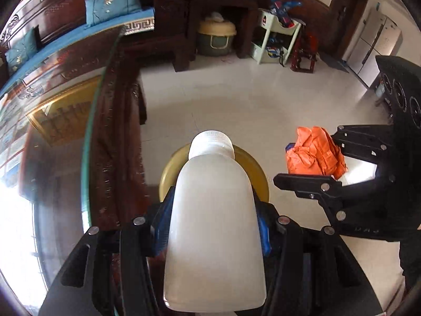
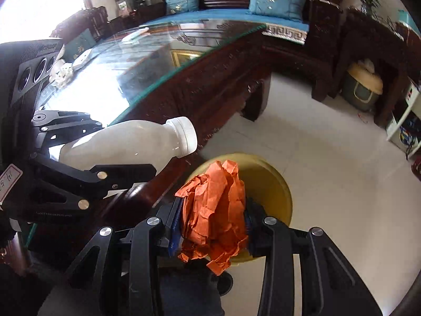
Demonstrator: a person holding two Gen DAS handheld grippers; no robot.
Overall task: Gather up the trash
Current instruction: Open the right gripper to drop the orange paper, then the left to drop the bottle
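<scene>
Pale tile floor (image 1: pixel 263 100) beside the glass-topped table (image 2: pixel 147 60), yellow bin (image 2: pixel 273 184) below. Left gripper (image 1: pixel 213 226) clamps the white bottle (image 1: pixel 213 210), right gripper (image 2: pixel 213 218) pinches crumpled orange paper (image 2: pixel 213 210). Both hang near the rim, so an early release could bounce the bottle off or float the paper onto the floor.

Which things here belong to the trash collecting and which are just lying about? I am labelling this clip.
Job:
- white plastic bottle, held in left tool
- crumpled orange paper, held in right tool
- round yellow bin on the floor

Lying about:
- glass-topped wooden table
- blue cushions
- white shelf unit
</scene>
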